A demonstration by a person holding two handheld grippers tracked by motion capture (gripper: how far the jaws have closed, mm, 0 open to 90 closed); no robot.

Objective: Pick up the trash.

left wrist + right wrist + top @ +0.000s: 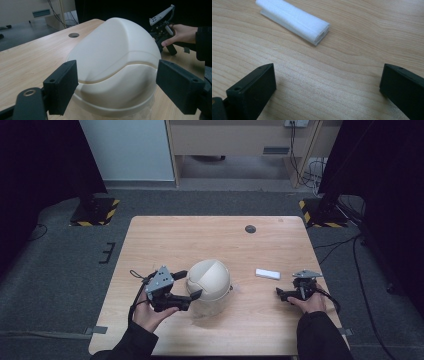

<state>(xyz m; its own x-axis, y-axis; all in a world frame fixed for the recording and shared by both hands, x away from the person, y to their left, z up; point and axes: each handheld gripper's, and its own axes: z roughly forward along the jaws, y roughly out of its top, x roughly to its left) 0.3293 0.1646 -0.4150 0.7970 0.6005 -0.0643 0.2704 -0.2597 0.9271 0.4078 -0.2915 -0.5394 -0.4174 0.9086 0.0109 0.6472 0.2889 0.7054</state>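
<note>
Cream dome-shaped shell sits at lower centre of the table, bracketed by the left gripper with jaws spread, probably mid-approach; closing comes next, while the right gripper waits spread near a white folded strip.

The light wooden surface has a round hole near its far edge. A cream domed helmet rests near centre, slightly left. A small white folded piece lies to its right.

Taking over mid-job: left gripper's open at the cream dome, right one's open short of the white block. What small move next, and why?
Probably ease the left gripper forward, then close. Its open jaws flank the cream dome without gripping it. The right gripper sits open, short of the white block.
</note>
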